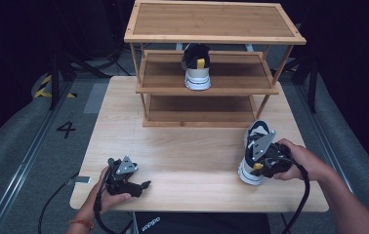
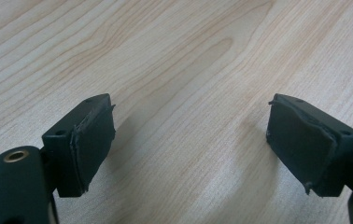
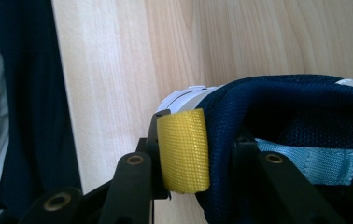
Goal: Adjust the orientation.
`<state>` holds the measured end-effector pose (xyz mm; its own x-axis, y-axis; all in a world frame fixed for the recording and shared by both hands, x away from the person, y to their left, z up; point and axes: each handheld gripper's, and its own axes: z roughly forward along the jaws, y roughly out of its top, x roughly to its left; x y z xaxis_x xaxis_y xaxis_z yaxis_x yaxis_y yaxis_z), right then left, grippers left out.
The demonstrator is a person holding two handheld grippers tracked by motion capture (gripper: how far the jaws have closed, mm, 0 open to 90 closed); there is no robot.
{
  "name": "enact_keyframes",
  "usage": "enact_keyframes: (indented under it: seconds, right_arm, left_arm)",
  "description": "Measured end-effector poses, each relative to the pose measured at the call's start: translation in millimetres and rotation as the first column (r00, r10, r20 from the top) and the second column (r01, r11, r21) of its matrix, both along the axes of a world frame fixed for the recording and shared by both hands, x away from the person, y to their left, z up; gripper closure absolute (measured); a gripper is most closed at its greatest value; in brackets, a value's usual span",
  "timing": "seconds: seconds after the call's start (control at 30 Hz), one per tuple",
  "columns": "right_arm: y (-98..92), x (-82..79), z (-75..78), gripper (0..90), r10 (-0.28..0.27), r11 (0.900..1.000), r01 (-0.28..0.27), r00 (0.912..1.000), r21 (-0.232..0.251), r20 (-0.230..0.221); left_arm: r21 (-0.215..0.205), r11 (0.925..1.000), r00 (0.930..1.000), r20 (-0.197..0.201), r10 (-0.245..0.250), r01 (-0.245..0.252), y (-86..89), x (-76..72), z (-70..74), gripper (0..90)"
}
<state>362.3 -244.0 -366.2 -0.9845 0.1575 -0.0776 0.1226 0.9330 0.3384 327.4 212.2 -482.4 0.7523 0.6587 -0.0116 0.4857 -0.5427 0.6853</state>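
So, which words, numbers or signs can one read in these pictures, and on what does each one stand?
"4": black numeral on the grey floor, left of the table.
"adidas": white, upside down, on the person's dark clothing at the near table edge.
Shoes: no readable lettering.

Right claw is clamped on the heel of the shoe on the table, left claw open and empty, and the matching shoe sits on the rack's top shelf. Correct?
Not quite. The matching shoe sits on the rack's middle shelf, not the top one, as the high view shows. The rest holds: the right claw is clamped on the heel of the shoe on the table, and the left claw is open and empty.
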Motion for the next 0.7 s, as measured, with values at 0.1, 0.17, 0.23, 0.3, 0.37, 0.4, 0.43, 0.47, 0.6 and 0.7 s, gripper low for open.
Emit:
enact_keyframes:
  seconds: [0.1,0.17,0.23,0.3,0.37,0.4,0.43,0.47,0.6,0.7]
  right_arm:
    - [3.4,-3.1,8.1,69.4,0.028,1.0,-0.028,0.9996,-0.006,0.008]
    - [6.4,-5.9,17.2,69.4,0.047,0.999,-0.046,0.9989,-0.011,0.011]
    - [9.2,-6.4,26.5,69.3,0.066,0.998,-0.066,0.9975,-0.017,0.023]
    - [13.7,-5.2,42.4,69.4,0.088,0.996,-0.087,0.9944,-0.03,0.059]
    - [16.1,-2.8,54.4,69.4,0.092,0.996,-0.091,0.9936,-0.026,0.065]
    - [16.1,-2.8,54.4,69.4,0.092,0.996,-0.091,0.9936,-0.026,0.065]
    - [17.9,-1.0,60.0,69.4,0.102,0.995,-0.101,0.992,-0.029,0.074]
    - [20.6,0.3,67.3,69.4,0.107,0.994,-0.104,0.9908,-0.033,0.084]
    - [30.1,5.8,87.6,69.4,0.126,0.992,-0.122,0.985,-0.038,0.119]
    - [37.7,12.6,99.6,69.4,0.146,0.989,-0.142,0.9797,-0.038,0.137]
  left_arm:
    - [0.0,1.0,1.0,0.0,0.0,0.0,0.0,0.0,0.0,15.9]
    - [0.0,1.0,1.0,0.0,0.0,0.0,0.0,0.0,0.0,15.9]
    - [0.001,1.0,1.0,-0.002,-0.001,0.001,0.1,0.0,0.2,15.9]
    - [0.001,1.0,1.0,-0.001,0.0,0.0,0.1,0.0,0.1,15.9]
    - [0.0,1.0,1.0,0.0,0.0,0.0,0.0,0.0,0.0,15.9]
    - [0.001,1.0,1.0,-0.001,-0.001,0.001,0.1,0.0,0.1,15.9]
    - [0.0,1.0,1.0,-0.001,0.0,0.0,0.0,0.0,0.1,15.9]
    - [0.0,1.0,1.0,0.0,0.0,0.0,0.0,0.0,0.0,15.9]
    - [0.0,1.0,1.0,0.0,0.0,0.0,0.0,0.0,0.0,15.9]
    - [0.0,1.0,1.0,-0.001,0.0,0.0,0.0,0.0,0.0,15.9]
